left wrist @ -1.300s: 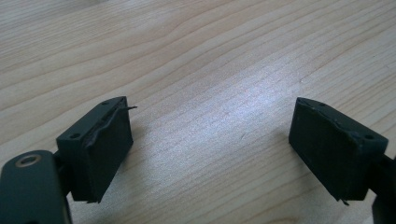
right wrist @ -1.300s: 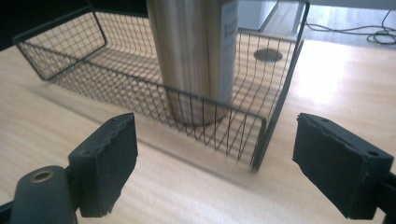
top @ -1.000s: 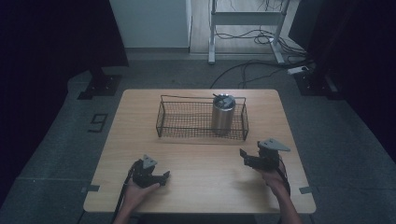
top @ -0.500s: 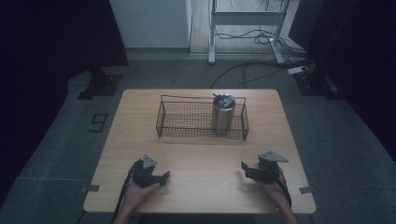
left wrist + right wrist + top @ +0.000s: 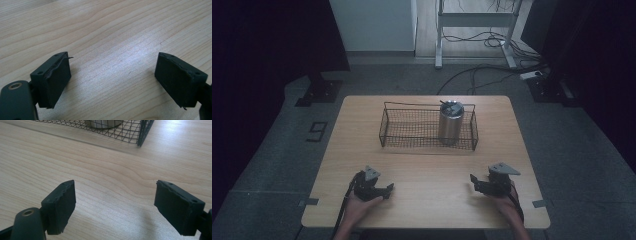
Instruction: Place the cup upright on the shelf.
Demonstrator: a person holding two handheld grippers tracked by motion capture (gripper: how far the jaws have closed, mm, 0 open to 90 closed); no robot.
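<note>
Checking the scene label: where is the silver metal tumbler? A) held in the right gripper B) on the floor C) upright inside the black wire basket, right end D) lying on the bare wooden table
C: the silver metal tumbler stands upright inside the black wire basket, towards its right end.

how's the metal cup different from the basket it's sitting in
The metal cup is solid, shiny steel with a lid; the basket is dark open wire mesh with no top. The cup is round and stands upright, taller than the basket's walls; the basket is low, long and rectangular. The cup fills just the basket's right end. Both sit on the far half of the table.
</note>
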